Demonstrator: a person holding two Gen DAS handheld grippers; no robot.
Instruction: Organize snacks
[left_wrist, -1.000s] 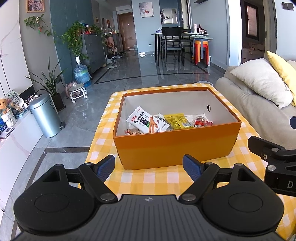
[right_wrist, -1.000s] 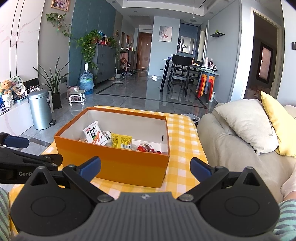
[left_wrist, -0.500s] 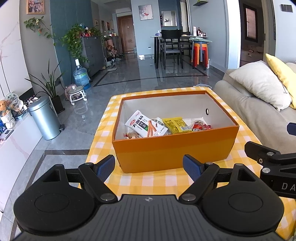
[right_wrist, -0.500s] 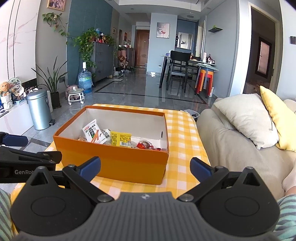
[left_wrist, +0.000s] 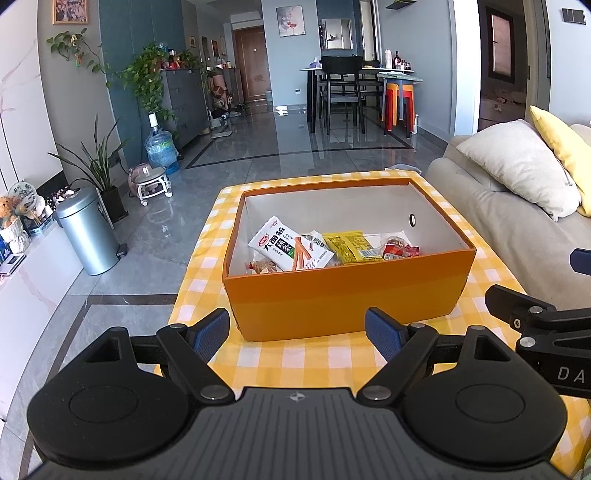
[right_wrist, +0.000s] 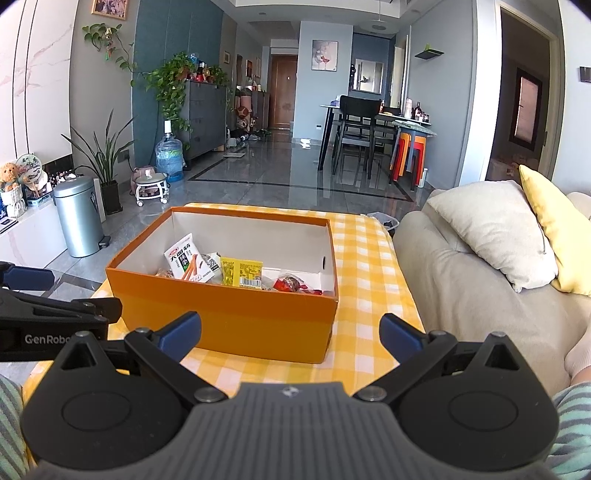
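- Left tool (left_wrist: 297, 334): fingers spread wide, nothing between them; it hangs over the near edge of the bench (left_wrist: 295, 360), short of the box.
- Right tool (right_wrist: 290, 332): likewise spread and empty, level with the left one and just beside it; each tool's side shows at the edge of the other's view.
- Orange box (left_wrist: 343, 295): open-topped, white inside, sitting on the yellow-checked cloth that covers the bench. Its near wall stands between both tools and the snacks.
- Snacks lie together along the near side of the box floor: a white packet (left_wrist: 279, 243) with green and red print, tilted up on the others; a yellow packet (left_wrist: 351, 245) to its right; a red-wrapped piece (left_wrist: 399, 249) further right; a small brownish packet (left_wrist: 264, 266) at the left, partly hidden by the wall.
- Far half of the box floor is bare; a round hole shows in the right wall.
- Around: grey sofa (right_wrist: 461, 280) hard against the bench's right side, with a beige cushion (right_wrist: 491, 229) and a yellow cushion (right_wrist: 557, 229).
- Left of the bench, on the floor: a metal pedal bin (left_wrist: 86, 230), well apart.
- Striped sleeves show at the lower corners of the right view.
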